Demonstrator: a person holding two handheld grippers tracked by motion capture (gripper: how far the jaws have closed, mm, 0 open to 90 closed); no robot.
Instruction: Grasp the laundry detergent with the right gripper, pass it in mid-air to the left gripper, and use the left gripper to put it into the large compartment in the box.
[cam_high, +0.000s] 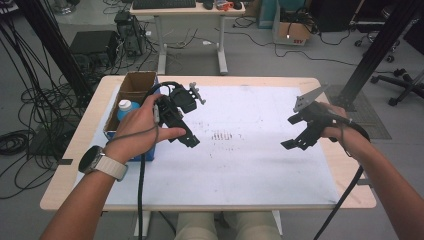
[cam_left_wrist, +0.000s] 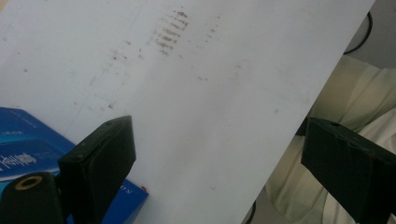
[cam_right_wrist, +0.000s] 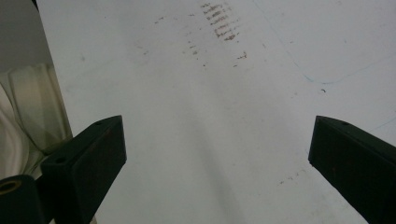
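Observation:
My left gripper (cam_high: 187, 127) hovers over the left part of the white sheet (cam_high: 240, 165), held in a hand with a wrist watch. In the left gripper view its jaws (cam_left_wrist: 215, 135) stand wide apart with nothing between them, above bare sheet near the table's front edge. My right gripper (cam_high: 293, 131) hangs over the right part of the sheet, open and empty. The right gripper view shows its jaws (cam_right_wrist: 217, 140) spread over bare sheet. A patch of brown smudge marks (cam_high: 222, 135) lies on the sheet between the two grippers.
An open cardboard box (cam_high: 137, 82) stands at the table's left edge, with a blue-capped white bottle (cam_high: 125, 107) in it. A flat blue box (cam_left_wrist: 28, 140) lies beside the left gripper. Beyond the table are a desk, cables and black frame posts.

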